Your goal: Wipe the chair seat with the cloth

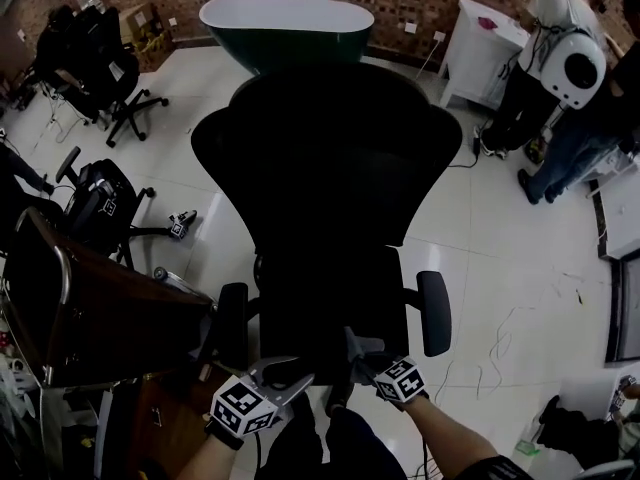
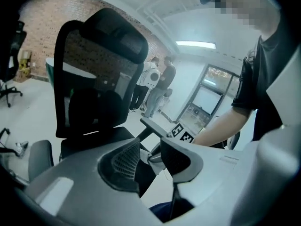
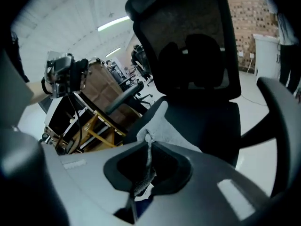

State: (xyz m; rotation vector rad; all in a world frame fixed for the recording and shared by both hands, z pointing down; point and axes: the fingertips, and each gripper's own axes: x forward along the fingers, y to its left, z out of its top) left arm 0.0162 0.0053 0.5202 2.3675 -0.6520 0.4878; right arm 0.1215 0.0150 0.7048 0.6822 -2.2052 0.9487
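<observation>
We see one chair [image 1: 330,168] and one cloth [image 3: 162,124]. Our right gripper [image 3: 149,142] pinches the cloth; our left gripper [image 2: 149,146] is part-open and empty.

Left gripper [image 2: 149,145] fingers apart — right gripper [image 3: 149,138] fingers pinched on cloth [image 3: 165,125].

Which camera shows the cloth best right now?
The right gripper view: the cloth is pinched in the right claw, pale against the dark chair seat. Head and left gripper views show no clear cloth.

Pale tiled floor [image 1: 500,258] bears the black office chair [image 1: 330,158]; green bathtub [image 1: 290,53] behind.
</observation>
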